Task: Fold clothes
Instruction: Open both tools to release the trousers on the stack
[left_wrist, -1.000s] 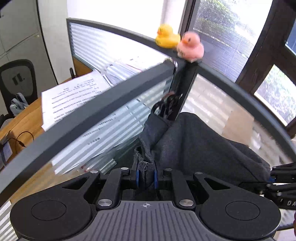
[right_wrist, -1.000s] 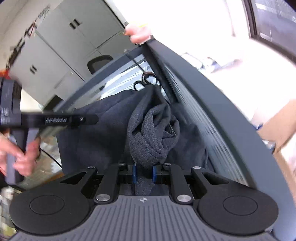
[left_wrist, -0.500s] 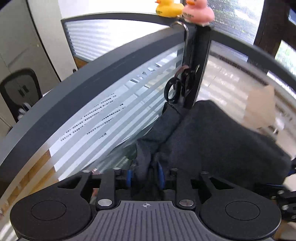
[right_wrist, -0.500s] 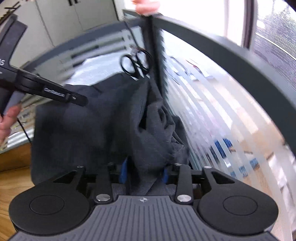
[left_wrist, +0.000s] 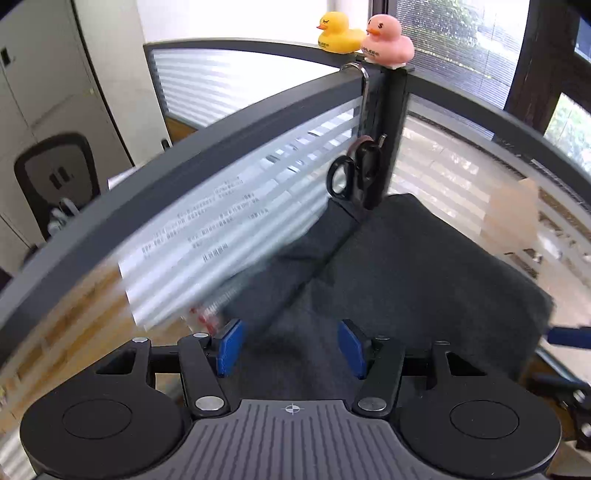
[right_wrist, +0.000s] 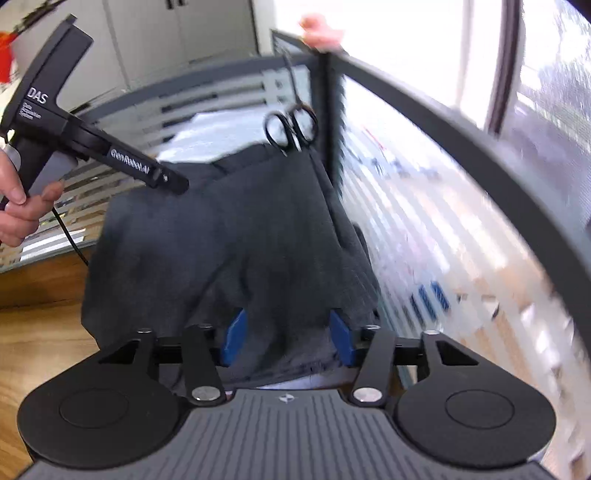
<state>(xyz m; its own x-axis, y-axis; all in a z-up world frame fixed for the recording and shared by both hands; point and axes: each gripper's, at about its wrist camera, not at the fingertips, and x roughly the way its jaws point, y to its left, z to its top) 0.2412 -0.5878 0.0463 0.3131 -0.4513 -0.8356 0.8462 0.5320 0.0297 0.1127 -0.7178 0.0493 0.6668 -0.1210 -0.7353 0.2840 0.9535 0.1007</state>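
While both grippers are letting go, the dark garment (left_wrist: 406, 266) is settling below the scissors (left_wrist: 354, 173).
Left gripper (left_wrist: 290, 345) jaws are opening, right gripper (right_wrist: 286, 338) standing released, leaving the fold in place.

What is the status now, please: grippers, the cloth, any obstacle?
Left gripper opening, right gripper open; neither pinching. Dark grey garment lies between both. Scissors hang close behind.

Bright daylight, fisheye bend
We see window (right_wrist: 424, 55) glare beyond the jaws, and motion blur smearing the partition (right_wrist: 461, 258) stripes.

Black left gripper (left_wrist: 288, 347), blue pads (left_wrist: 229, 345), silver screws, white DAS lettering, thin black cable
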